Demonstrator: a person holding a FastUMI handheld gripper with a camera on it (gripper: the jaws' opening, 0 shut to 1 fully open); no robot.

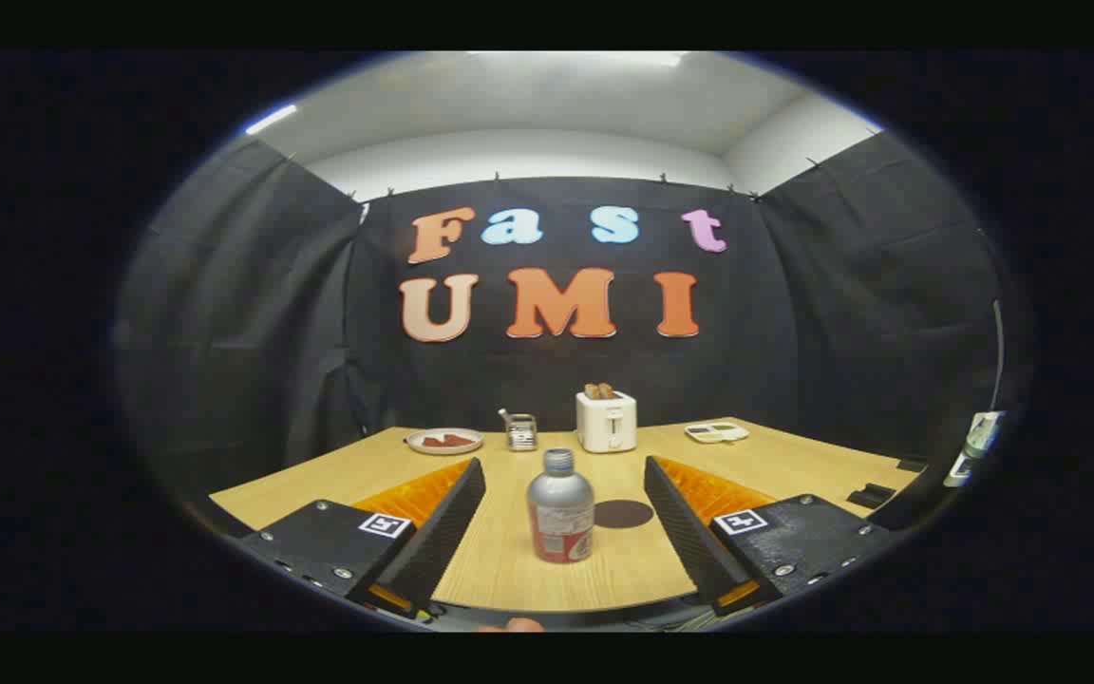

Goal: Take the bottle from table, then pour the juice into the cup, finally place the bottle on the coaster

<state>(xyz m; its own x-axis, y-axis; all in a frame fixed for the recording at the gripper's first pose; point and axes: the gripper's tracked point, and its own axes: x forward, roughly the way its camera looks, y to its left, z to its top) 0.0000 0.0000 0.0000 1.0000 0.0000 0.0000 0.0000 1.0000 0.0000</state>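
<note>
Black cloth walls around a wooden bench [509, 579], nothing grabbed yet. Tongs [561, 532] are spread wide apart and the bottle [560, 508] stands upright between the fingers, touching neither. I'd say the move is to come in level, centre the fingers on the bottle's body below the cap, then close gently so it doesn't tip. Coaster [624, 514] sits just right of the bottle, slightly farther, so the right finger shouldn't drag over it. Cup [520, 431] is farther back with a clear lane to it; plate [444, 441] is to its left, toaster [606, 420] to its right, and a white tray [716, 432] at far right.
</note>
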